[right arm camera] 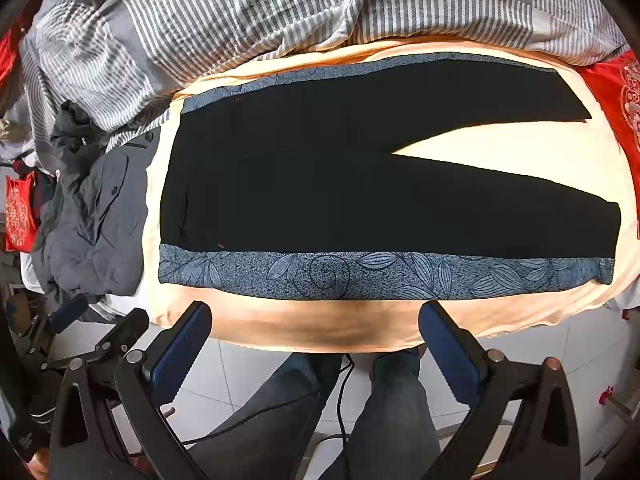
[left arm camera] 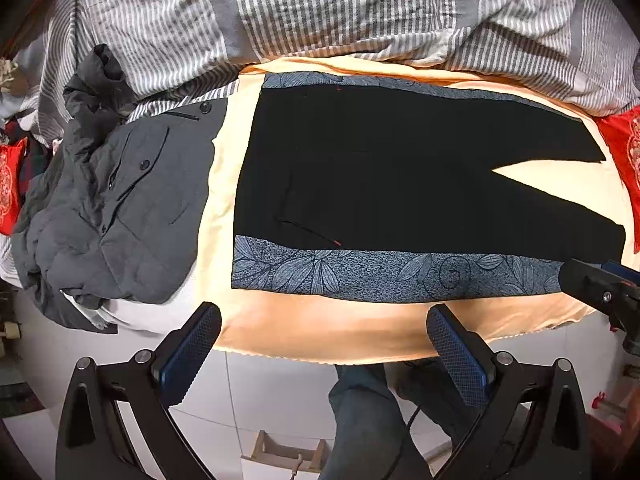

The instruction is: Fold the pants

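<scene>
Black pants (left arm camera: 380, 172) with blue leaf-patterned side bands lie flat on a peach sheet, waist at the left, the two legs spread apart toward the right. The right wrist view shows the same pants (right arm camera: 340, 196) from further right. My left gripper (left arm camera: 324, 320) hovers open above the near edge of the bed, nothing between its fingers. My right gripper (right arm camera: 316, 316) also stands open over the near edge, below the near patterned band (right arm camera: 360, 276). The right gripper's tip (left arm camera: 600, 284) shows at the right edge of the left wrist view, beside the near leg's hem.
A grey jacket (left arm camera: 120, 208) is heaped left of the pants. A striped grey duvet (left arm camera: 320, 12) is bunched along the far side. Red cushions (left arm camera: 624, 152) lie at the right and far left. The person's legs (right arm camera: 340, 412) stand on white tile floor below the bed edge.
</scene>
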Demonstrator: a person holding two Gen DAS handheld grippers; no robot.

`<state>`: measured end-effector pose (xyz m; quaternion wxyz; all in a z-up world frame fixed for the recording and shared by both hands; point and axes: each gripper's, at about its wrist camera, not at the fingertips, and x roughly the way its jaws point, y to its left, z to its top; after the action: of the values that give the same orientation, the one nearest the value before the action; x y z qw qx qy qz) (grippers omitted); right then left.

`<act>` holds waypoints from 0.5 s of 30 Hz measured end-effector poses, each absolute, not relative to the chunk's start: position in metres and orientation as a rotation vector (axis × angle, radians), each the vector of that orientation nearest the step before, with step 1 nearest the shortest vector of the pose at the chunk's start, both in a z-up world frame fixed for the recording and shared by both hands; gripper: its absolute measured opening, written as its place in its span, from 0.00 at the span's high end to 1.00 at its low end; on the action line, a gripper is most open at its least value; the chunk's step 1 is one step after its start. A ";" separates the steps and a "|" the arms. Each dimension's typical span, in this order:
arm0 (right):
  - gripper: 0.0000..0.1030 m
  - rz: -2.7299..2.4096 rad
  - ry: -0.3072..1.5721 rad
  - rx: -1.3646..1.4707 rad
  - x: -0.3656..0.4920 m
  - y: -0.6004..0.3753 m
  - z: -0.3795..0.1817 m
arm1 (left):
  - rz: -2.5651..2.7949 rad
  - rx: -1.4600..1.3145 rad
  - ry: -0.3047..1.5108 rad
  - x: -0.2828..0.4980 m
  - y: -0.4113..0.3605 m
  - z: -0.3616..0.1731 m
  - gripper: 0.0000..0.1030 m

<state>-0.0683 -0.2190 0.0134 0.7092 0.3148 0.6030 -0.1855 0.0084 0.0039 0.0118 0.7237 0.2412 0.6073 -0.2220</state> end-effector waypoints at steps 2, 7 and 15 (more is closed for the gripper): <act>0.00 -0.410 1.340 0.699 -0.068 -0.219 0.013 | -0.491 0.535 1.338 0.008 0.004 0.012 0.00; 0.00 -0.411 1.340 0.696 -0.069 -0.215 0.014 | -0.487 0.535 1.334 0.007 0.005 0.013 0.00; 0.00 -0.408 1.345 0.683 -0.068 -0.211 0.014 | -0.480 0.523 1.328 0.008 0.011 0.016 0.00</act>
<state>-0.0675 -0.2105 0.0138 0.7098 0.3079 0.6063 -0.1840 0.0080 0.0113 0.0162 0.7298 0.2377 0.6028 -0.2178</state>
